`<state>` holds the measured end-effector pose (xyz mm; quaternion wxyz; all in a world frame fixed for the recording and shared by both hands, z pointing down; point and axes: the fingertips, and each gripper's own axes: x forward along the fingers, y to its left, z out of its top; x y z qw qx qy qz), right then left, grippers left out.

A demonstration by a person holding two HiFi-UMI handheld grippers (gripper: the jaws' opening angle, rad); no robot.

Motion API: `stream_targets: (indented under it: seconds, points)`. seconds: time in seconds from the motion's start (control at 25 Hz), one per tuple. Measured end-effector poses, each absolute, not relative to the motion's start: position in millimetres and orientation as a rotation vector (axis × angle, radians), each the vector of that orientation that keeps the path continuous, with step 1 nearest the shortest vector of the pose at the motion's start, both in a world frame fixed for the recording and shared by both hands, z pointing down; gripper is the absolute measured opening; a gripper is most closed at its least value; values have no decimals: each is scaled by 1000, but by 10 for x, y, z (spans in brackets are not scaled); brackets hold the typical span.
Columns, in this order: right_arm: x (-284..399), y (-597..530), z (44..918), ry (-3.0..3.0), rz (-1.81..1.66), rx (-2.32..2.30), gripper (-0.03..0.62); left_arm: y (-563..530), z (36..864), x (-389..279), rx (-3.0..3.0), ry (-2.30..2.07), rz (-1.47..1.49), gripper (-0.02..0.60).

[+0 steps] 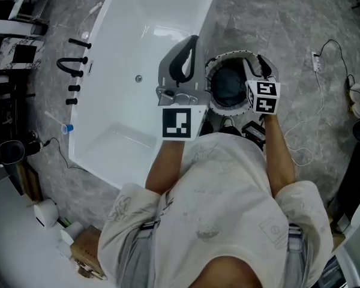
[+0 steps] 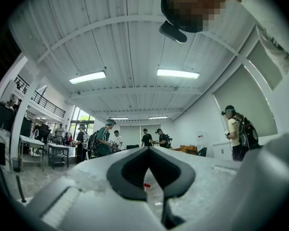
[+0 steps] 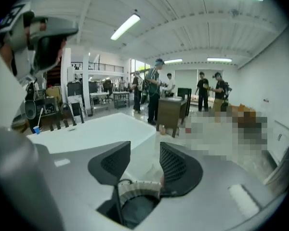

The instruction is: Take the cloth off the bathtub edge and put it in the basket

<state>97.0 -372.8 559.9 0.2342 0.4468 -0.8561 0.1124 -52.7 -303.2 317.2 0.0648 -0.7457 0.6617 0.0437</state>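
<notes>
The white bathtub [image 1: 138, 41] fills the upper left of the head view. Right beside it stands a round basket [image 1: 219, 62] with a pale ribbed rim, and the dark cloth [image 1: 228, 86] lies inside it. My right gripper [image 1: 256, 65] hovers over the basket's right rim. In the right gripper view its jaws [image 3: 144, 162] stand apart with nothing between them, and the basket rim [image 3: 135, 189] and cloth [image 3: 135, 208] show below. My left gripper [image 1: 194, 41] is over the tub's right edge, tips together and empty, and it [image 2: 147, 149] points up at the ceiling.
Black faucet fittings [image 1: 72, 65] stand on the marble floor left of the tub. A white cable and power strip [image 1: 315, 59] lie at the right. Several people [image 3: 156, 88] and a brown cabinet [image 3: 173, 112] are in the hall beyond.
</notes>
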Motion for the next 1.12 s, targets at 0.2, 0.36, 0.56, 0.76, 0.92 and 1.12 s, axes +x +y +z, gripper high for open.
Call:
stream_targets:
  seconds: [0.2,0.36,0.56,0.76,0.92,1.12]
  points:
    - [930,-3648,4351,-2521,-57,1366,195,-3026,3113,-495,-2252,1987,143,0]
    - [1010,-3496,3455,-2663,-222,1484,195,-3012,3045,-465,-2249,1977,171,0]
    - [1226,-3519,2907,-2692,-298,1635,184,-3033,2996,-402,-2257,1951,170,0]
    - [1269,-3532,2934,-2639,-317,1641,132,-3034,2959,-343,-2258,1934,168,0]
    - [1255,-3505,2889,-2638,-343,1614,90,-2996,2891,-317,-2237,1950,166,0]
    - [1027,-3487,2787,-2783,-388,1482,6,-2918,2841,-438,-2149,2045,159,0]
